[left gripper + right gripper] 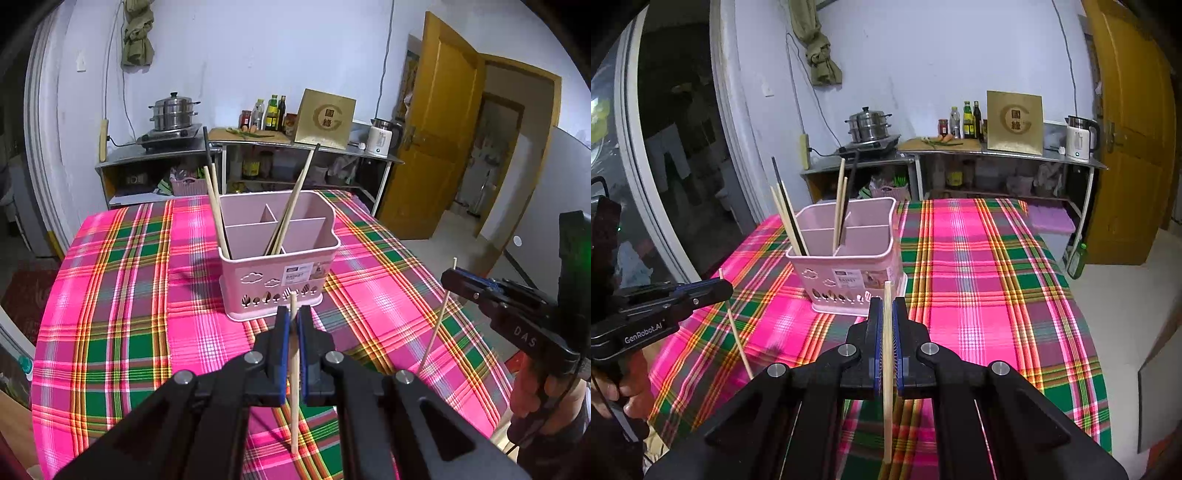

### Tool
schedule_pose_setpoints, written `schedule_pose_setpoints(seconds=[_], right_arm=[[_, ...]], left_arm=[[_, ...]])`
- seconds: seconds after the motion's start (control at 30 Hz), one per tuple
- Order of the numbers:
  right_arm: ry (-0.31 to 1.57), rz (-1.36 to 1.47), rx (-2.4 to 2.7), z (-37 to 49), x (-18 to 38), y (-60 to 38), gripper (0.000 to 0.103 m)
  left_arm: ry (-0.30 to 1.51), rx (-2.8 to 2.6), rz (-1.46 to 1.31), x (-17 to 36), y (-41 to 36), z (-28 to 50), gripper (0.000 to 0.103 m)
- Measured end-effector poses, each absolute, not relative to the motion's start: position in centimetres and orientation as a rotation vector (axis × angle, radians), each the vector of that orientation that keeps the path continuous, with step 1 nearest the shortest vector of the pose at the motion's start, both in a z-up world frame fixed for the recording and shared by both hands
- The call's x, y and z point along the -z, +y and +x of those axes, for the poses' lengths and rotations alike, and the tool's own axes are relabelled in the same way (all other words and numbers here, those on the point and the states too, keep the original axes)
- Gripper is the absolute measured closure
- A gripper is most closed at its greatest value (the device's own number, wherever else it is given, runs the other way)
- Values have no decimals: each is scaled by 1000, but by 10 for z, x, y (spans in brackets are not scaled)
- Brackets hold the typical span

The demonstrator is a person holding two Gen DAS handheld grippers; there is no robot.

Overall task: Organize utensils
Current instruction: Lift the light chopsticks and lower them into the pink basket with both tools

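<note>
Each camera sits just behind its own gripper and looks forward along the fingers, down over the tablecloth (140, 295) toward the far wall. The left view meets the basket (280, 254) nearly head-on and close; the right view has it left of centre. Both share the basket, the shelf (997, 155) and the door (436, 125). Each sees the other gripper at its edge.

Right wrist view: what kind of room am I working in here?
Most likely a home kitchen: a steamer pot sits on a stove, bottles and a kettle stand on a metal counter.
</note>
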State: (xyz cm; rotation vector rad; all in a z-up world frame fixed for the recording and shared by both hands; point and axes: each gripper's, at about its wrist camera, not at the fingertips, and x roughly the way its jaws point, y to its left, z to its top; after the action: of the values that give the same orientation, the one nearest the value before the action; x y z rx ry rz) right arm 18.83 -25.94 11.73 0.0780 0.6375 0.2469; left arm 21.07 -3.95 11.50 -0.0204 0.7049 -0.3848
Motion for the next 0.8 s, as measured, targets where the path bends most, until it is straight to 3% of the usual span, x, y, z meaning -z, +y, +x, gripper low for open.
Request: schedule_pose_setpoints(seconds=[0.8], right_arm=[[616, 35, -261, 151, -126, -257, 98]], left_arm=[[688, 408, 10, -123, -33, 171, 98]])
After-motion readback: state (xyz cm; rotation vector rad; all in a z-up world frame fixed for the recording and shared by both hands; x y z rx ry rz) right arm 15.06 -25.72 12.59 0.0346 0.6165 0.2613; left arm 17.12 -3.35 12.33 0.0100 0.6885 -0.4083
